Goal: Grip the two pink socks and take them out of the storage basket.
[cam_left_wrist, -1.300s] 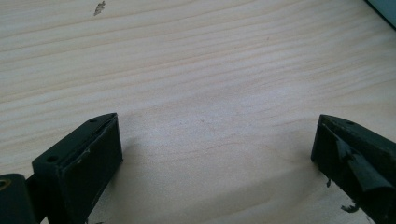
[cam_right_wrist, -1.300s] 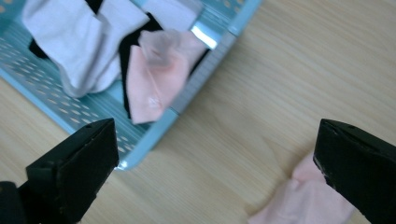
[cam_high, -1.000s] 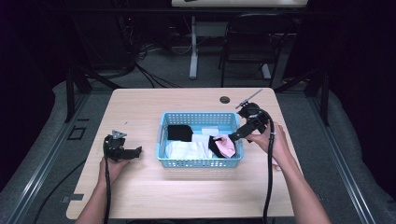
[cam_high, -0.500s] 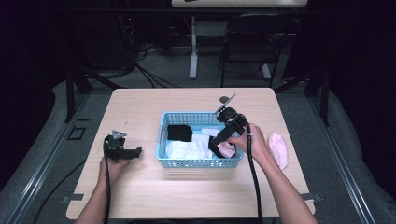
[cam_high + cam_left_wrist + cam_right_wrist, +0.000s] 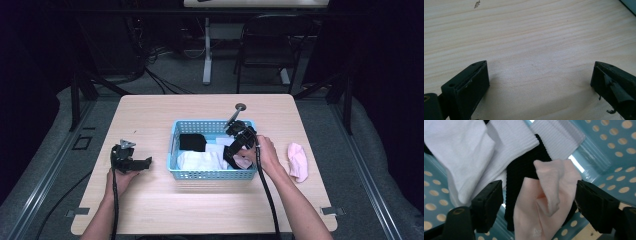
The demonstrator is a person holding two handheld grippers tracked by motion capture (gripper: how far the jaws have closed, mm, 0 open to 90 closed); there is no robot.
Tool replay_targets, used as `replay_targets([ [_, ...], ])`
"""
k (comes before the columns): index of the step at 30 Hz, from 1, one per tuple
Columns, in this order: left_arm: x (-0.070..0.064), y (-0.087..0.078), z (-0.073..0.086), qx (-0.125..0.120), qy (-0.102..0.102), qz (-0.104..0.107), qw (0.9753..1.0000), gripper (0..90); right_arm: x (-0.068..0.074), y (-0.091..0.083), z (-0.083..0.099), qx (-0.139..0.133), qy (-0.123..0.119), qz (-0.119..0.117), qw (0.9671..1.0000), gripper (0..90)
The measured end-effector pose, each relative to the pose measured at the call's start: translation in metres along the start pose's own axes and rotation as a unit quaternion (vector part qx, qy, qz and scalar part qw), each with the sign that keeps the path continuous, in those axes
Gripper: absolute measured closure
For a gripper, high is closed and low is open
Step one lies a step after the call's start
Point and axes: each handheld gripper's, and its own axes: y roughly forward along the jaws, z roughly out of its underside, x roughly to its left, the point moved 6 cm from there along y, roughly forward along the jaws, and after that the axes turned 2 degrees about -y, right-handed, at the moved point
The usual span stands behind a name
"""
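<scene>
Right gripper (image 5: 235, 152): positioned inside the blue basket (image 5: 212, 174), at the basket's 3 o'clock end, pointing down into it. In the right gripper view the jaws stand wide apart, released, with nothing clamped. The pink sock (image 5: 549, 202) lies directly between the two jaws, crumpled, with one folded flap raised at its centre; whether either jaw touches it cannot be told. From the gripper's midpoint, a black sock (image 5: 524, 170) lies at 11 o'clock, partly under the pink sock. White socks (image 5: 474, 152) lie farther out at 10 to 12 o'clock, overlapping the black one. The perforated basket wall (image 5: 619, 150) rises at 2 o'clock.

In the high view the pink sock (image 5: 243, 162) shows just beside the gripper tip, at the basket's 4 o'clock corner. The white socks (image 5: 200, 160) occupy the basket's middle and a black item (image 5: 192, 142) sits at its 10 o'clock area.

A second pink sock (image 5: 298, 161) lies on the table (image 5: 150, 200) outside the basket, at 3 o'clock from the right hand (image 5: 265, 155), near but apart from it.

Left gripper (image 5: 134, 162): rests on the table at 9 o'clock from the basket, well apart from it. In the left gripper view its jaws are spread wide, released, with bare wood between them.
</scene>
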Motion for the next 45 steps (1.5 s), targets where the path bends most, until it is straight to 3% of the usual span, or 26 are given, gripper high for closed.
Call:
replay_targets([
  [10,0.0,0.0,0.0,0.0,0.0,0.0,1.0,1.7,-0.003,0.016,0.006,0.039,0.01,-0.001,0.9992,43.1],
  [17,0.0,0.0,0.0,0.0,0.0,0.0,1.0,1.7,-0.002,0.019,0.006,0.039,0.015,-0.004,0.9991,69.6],
  [26,0.0,0.0,0.0,0.0,0.0,0.0,1.0,1.7,-0.01,0.009,0.012,0.015,0.038,-0.026,0.9988,75.5],
  [27,0.0,0.0,0.0,0.0,0.0,0.0,1.0,1.6,-0.011,0.005,0.012,0.01,0.041,-0.041,0.9983,75.4],
  [28,0.0,0.0,0.0,0.0,0.0,0.0,1.0,1.7,-0.011,0.005,0.012,0.01,0.041,-0.041,0.9983,75.4],
  [31,0.0,0.0,0.0,0.0,0.0,0.0,1.0,1.7,-0.013,-0.005,0.011,-0.012,0.051,-0.046,0.9975,75.3],
  [38,0.0,0.0,0.0,0.0,0.0,0.0,1.0,1.7,-0.012,-0.019,0.009,-0.019,0.041,-0.058,0.9973,75.2],
  [39,0.0,0.0,0.0,0.0,0.0,0.0,1.0,1.7,-0.011,-0.019,0.008,-0.033,0.052,-0.054,0.9966,75.2],
  [41,0.0,0.0,0.0,0.0,0.0,0.0,1.0,1.7,-0.01,-0.023,0.008,-0.023,0.043,-0.059,0.9971,75.0],
  [45,0.0,0.0,0.0,0.0,0.0,0.0,1.0,1.7,-0.009,-0.029,0.006,-0.03,0.04,-0.062,0.9968,74.9],
])
